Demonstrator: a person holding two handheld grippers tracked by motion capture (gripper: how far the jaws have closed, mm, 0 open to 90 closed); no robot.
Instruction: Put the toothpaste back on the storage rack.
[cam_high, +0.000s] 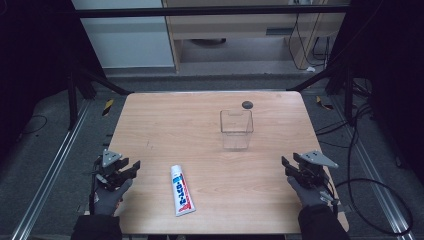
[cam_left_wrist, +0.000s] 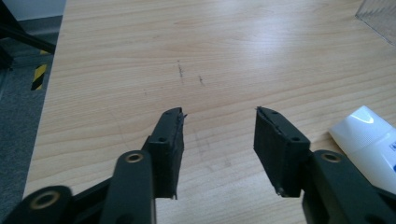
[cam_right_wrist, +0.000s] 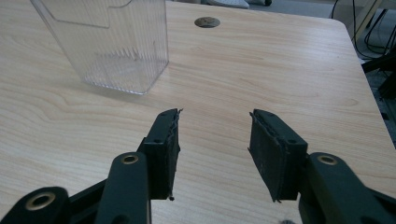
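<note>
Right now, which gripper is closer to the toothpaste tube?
Left. The left gripper sits open just beside the toothpaste tube, at its left. The right gripper, also open, is far across the table at its right.

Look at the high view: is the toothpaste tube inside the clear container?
No, the tube lies flat on the table near its front edge, well apart from the upright clear container.

Looked like a lab setup: wooden table (cam_high: 210, 145) inside a dark metal frame (cam_high: 210, 11), loose cables (cam_high: 370, 185) across grey carpet.
</note>
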